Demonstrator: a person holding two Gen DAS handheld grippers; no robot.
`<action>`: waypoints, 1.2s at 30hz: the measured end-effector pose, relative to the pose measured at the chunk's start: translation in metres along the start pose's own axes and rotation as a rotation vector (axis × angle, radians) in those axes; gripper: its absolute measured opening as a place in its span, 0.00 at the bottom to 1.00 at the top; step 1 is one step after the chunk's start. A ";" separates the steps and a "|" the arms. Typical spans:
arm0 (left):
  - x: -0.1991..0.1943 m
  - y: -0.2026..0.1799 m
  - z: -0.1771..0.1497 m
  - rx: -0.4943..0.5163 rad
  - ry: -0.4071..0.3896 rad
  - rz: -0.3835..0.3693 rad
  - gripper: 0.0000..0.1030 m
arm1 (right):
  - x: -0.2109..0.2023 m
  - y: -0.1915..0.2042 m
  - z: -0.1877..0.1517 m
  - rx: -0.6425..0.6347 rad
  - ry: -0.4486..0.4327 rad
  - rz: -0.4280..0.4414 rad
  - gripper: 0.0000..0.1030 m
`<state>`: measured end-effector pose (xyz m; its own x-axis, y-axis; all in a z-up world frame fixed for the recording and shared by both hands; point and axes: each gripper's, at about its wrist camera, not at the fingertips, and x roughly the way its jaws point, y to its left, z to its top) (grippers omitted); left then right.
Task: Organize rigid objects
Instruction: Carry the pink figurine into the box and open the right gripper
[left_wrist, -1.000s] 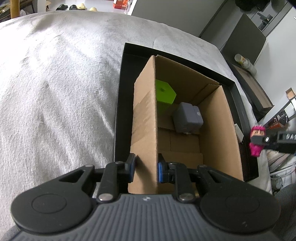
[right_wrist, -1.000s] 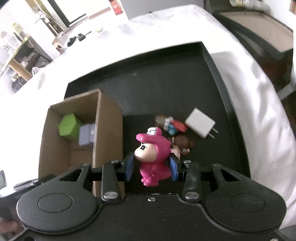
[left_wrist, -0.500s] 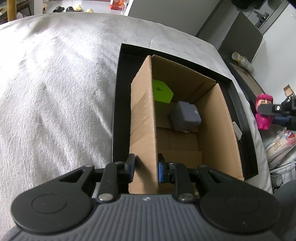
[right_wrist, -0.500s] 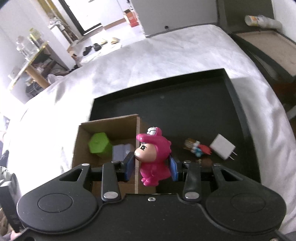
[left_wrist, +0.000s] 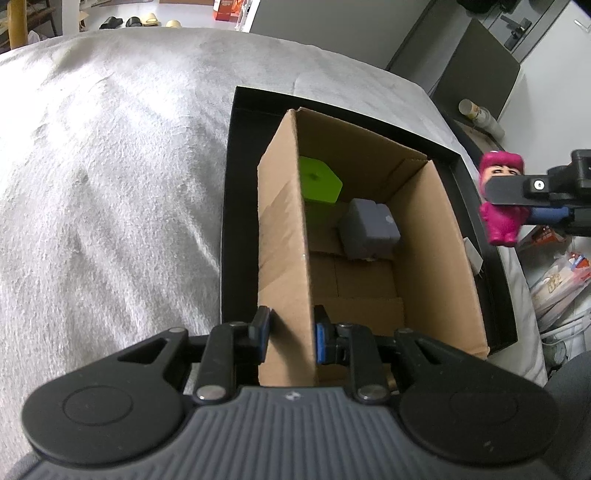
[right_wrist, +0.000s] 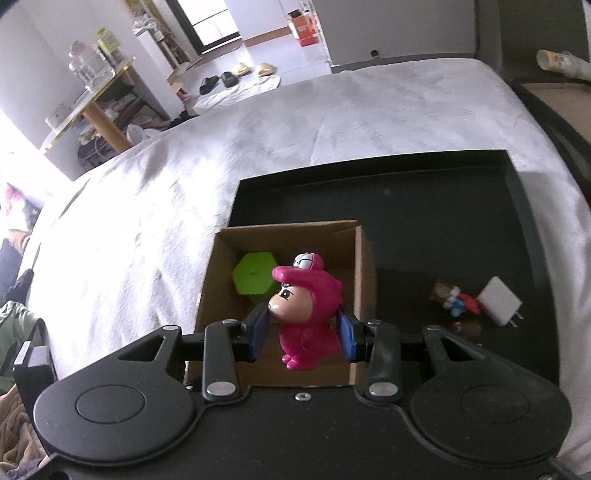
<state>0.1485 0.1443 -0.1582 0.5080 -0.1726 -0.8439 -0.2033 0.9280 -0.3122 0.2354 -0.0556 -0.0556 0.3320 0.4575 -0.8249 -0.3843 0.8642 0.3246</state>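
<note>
Pinching the cardboard box (left_wrist: 369, 266) wall, the left gripper (left_wrist: 290, 338) keeps it from tipping. Above the box, the right gripper (right_wrist: 303, 330) squeezes a pink toy figure (right_wrist: 304, 314), ready to drop beside the green block (right_wrist: 255, 275) inside.

- Home, looks like a bedroom or living space.
- Work surface is a bed (right_wrist: 332, 122) under a pale fleece blanket (left_wrist: 110, 184).
- Slippers and sandals (right_wrist: 236, 74) on the floor at 12 o'clock, by a bright doorway.
- Gold-edged glass side table (right_wrist: 92, 99) at 10 o'clock with jars and bottles on top.
- Dark cabinet door with a lever handle (left_wrist: 515, 33) at 1 o'clock.
- Plastic bags (left_wrist: 561, 277) and loose clutter on the floor at 3 o'clock.
</note>
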 end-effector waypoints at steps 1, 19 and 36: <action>0.000 0.001 0.000 0.000 0.001 -0.002 0.22 | 0.002 0.004 0.000 -0.004 0.004 0.003 0.38; -0.005 0.010 -0.002 -0.021 0.001 -0.070 0.24 | 0.038 0.050 -0.009 -0.028 0.035 0.083 0.49; -0.010 0.010 -0.003 -0.036 -0.037 -0.068 0.20 | 0.003 -0.017 -0.017 0.034 -0.022 -0.027 0.62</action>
<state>0.1391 0.1546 -0.1540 0.5525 -0.2214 -0.8036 -0.1967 0.9022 -0.3838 0.2283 -0.0722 -0.0711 0.3615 0.4379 -0.8232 -0.3458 0.8829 0.3178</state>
